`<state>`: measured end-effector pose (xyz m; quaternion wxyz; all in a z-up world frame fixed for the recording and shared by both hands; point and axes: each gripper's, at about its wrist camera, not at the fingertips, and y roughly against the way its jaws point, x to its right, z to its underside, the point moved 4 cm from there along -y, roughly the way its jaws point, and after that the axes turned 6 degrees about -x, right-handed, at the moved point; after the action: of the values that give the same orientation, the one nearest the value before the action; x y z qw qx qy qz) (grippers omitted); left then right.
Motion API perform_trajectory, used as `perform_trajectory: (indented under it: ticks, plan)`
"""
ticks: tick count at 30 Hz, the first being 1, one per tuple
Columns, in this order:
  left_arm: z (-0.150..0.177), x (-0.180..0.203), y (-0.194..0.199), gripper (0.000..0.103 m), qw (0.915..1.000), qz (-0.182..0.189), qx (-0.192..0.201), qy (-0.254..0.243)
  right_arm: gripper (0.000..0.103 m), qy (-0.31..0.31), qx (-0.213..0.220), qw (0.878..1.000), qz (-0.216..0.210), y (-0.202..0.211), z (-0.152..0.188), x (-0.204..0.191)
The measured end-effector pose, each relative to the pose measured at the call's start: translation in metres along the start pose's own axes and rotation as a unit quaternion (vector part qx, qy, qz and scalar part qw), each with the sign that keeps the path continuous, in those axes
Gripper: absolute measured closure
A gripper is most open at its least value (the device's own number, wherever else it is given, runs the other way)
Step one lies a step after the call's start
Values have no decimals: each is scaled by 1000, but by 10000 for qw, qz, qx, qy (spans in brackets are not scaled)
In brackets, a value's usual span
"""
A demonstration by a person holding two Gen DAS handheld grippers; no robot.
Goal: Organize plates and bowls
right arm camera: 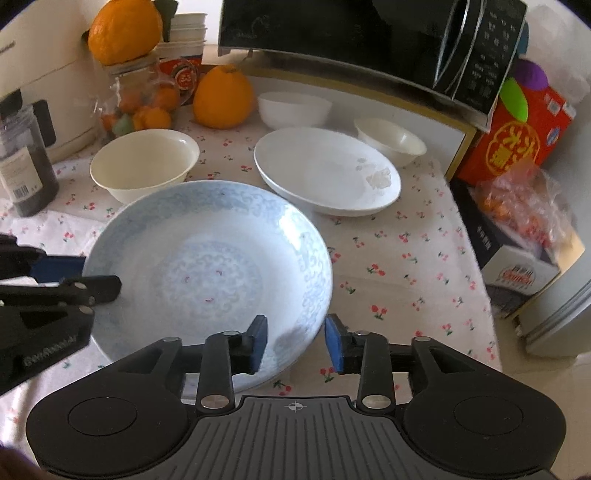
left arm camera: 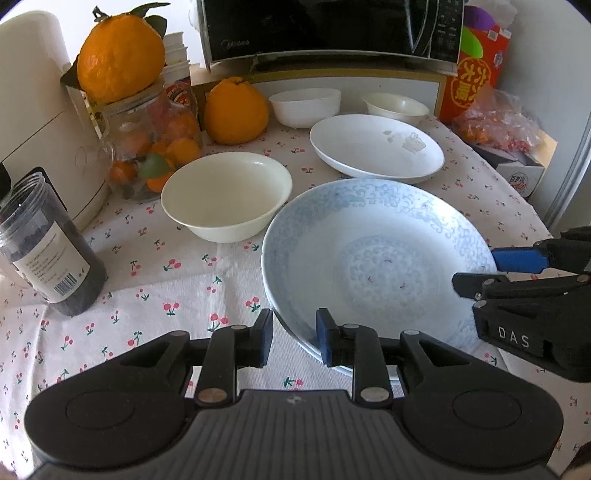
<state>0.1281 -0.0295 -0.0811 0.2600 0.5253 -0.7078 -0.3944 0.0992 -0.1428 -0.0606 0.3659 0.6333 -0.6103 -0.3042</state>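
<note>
A large blue-patterned plate lies on the cherry-print tablecloth. My left gripper is open, its fingers straddling the plate's near-left rim. My right gripper is open, straddling the plate's near-right rim; it also shows in the left wrist view. A white plate lies behind. A cream bowl stands left of the blue plate. Two smaller bowls, one white and one cream, stand at the back.
A dark jar, a glass jar of fruit topped by an orange, another orange, a white appliance, a microwave, a red box and a snack bag ring the table.
</note>
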Motion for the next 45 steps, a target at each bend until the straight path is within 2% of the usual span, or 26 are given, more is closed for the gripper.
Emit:
perform_trajectory:
  ticks: [2, 3, 6, 8, 18, 20, 22, 28, 34, 40, 45]
  plan:
    - [-1, -2, 0, 77, 10000, 68, -35, 63, 50, -126, -41, 9999, -109, 2, 0, 2]
    - [-1, -2, 0, 76, 9999, 88, -53, 100, 49, -191, -63, 9997, -170, 2, -1, 3]
    - [-2, -4, 1, 65, 9996, 161, -101, 212, 42, -385, -133, 9986, -327, 5, -3, 8]
    - [-3, -5, 2, 56, 9993, 205, -130, 284, 32, -521, -152, 9978, -372, 6, -6, 12]
    - [-4, -9, 3, 19, 9966, 449, -363, 589, 15, -992, -178, 9937, -497, 9, -16, 37]
    - [-7, -9, 7, 7, 9962, 482, -321, 646, 11, -1144, -179, 9918, -537, 9, -19, 42]
    - [-11, -8, 9, 4, 9963, 480, -282, 650, 9, -1257, -153, 9900, -623, 10, -24, 46]
    - [-32, -6, 13, 1, 9969, 440, -280, 589, 4, -1543, 16, 9857, -669, 9, -43, 62]
    - [-62, -3, 12, 0, 9982, 335, -89, 482, 1, -2002, 113, 9765, -789, 0, -59, 85]
    - [-92, 1, -7, 1, 9991, 114, 17, 402, 1, -2536, 54, 9637, -837, -21, -67, 107]
    - [-115, 4, -32, 1, 9988, 177, 49, 451, 1, -2684, 27, 9601, -788, -39, -74, 118]
